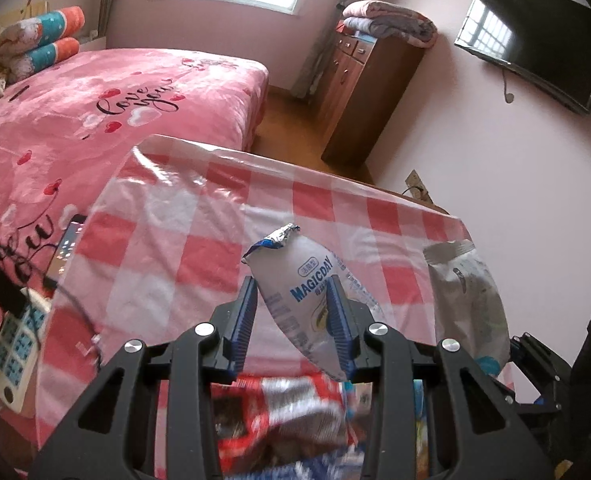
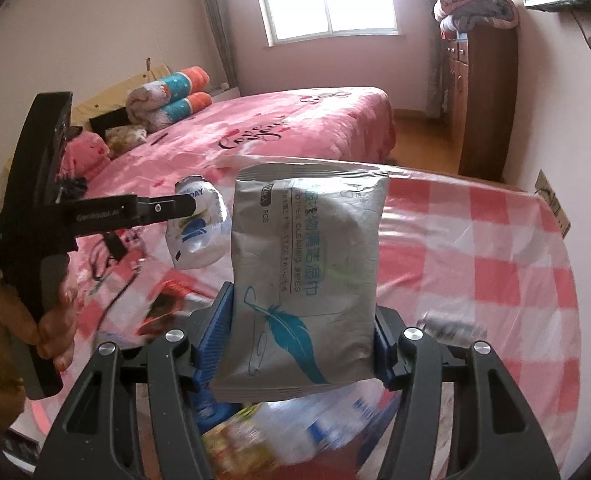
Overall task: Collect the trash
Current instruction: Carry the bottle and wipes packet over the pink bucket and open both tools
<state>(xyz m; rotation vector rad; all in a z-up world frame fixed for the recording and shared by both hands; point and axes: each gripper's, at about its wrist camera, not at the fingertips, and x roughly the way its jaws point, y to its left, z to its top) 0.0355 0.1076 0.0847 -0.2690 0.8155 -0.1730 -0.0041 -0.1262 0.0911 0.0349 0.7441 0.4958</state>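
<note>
**Both claws loaded, lifted over the counter**

Left claw [image 1: 293,312]: clenched on a white Magicday pouch [image 1: 295,280], blue pads pinching its middle. Crumpled foil top sticks out ahead of the fingertips; lower end hangs back toward the claw body. Mid-body pinch probably keeps the soft pouch from sliding out.

Right claw [image 2: 301,332]: grasping a silver pack of cleaning wipes [image 2: 307,256] by its lower edges, pack standing upright ahead of the fingers, feather print facing the camera. Wide flat pack, so jaws stand fairly far apart.

Beneath and ahead of both claws: the counter [image 1: 199,216] under a red-checked plastic cloth. More wrappers [image 1: 279,412] lie blurred just below the left claw, apparently not yet collected.

In the right wrist view, the left claw hangs off to the left, a person's hand [image 2: 55,320] on its handle. No bin visible; both items seem ready to be carried to one.
</note>
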